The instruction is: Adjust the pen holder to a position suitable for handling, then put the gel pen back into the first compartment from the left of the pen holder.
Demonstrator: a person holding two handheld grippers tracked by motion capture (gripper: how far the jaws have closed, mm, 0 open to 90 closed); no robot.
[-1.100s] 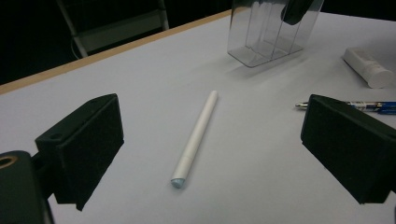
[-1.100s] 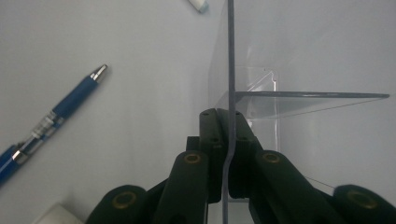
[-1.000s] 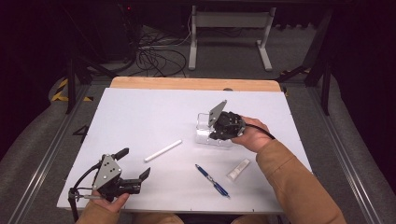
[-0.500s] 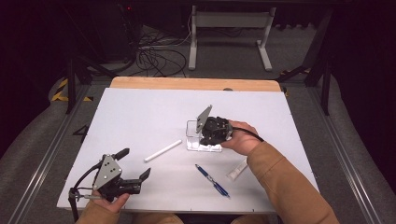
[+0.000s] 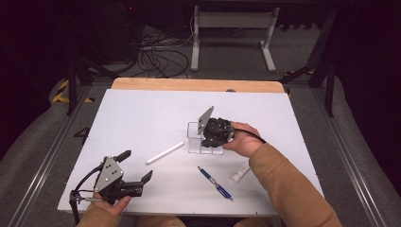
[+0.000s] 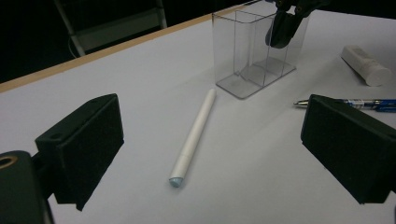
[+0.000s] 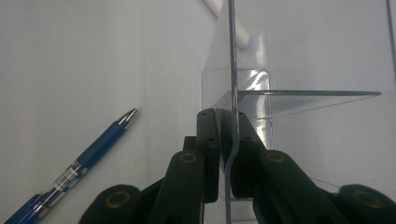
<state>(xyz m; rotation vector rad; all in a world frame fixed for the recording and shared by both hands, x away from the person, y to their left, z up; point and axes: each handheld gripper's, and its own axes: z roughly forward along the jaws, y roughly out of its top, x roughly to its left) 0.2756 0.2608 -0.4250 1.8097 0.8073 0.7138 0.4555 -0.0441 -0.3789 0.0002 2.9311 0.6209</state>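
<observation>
The right gripper (image 5: 208, 137) has its jaws clamped on one wall of the clear plastic holder (image 5: 195, 142), which stands upright near the middle of the white desk (image 5: 142, 113). The left gripper (image 5: 135, 170) rests at the near left edge, jaws wide apart and empty. A white marker (image 5: 164, 152) lies between them; a blue pen (image 5: 215, 183) and a white tube (image 5: 239, 173) lie nearer the person.

holder (image 5: 204, 142) centre | stick (image 5: 164, 152) left (near) | pen (image 5: 215, 183) in front
</observation>
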